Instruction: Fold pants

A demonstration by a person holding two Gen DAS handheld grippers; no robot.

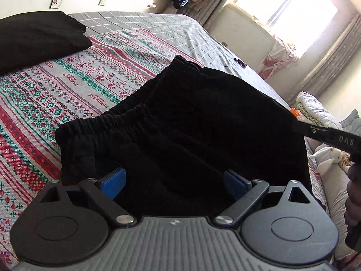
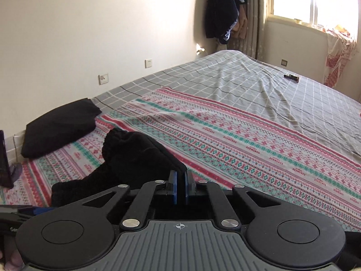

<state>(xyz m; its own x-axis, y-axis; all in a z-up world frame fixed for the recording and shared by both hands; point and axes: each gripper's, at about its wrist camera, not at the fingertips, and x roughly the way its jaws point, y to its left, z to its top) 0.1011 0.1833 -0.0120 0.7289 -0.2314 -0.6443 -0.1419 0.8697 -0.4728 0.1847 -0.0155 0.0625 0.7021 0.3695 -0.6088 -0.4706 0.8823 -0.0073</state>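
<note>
On the patterned red-and-green knit bedspread (image 2: 259,140), your right gripper (image 2: 179,186) is pinching the soft black elastic-waisted pants (image 1: 191,122), lifting one edge; only the left view is showing your left gripper (image 1: 174,184) gaping wide over them, gripping nothing. A folded black garment (image 2: 61,126) is lying near the wall.

The pants (image 1: 191,117) are plain black, like the folded pile (image 2: 61,124). The blanket (image 2: 237,140) bears red, green and white knit-style bands, the sheet (image 2: 248,76) a grey-and-white check. The claw pads (image 1: 112,181) are blue.
</note>
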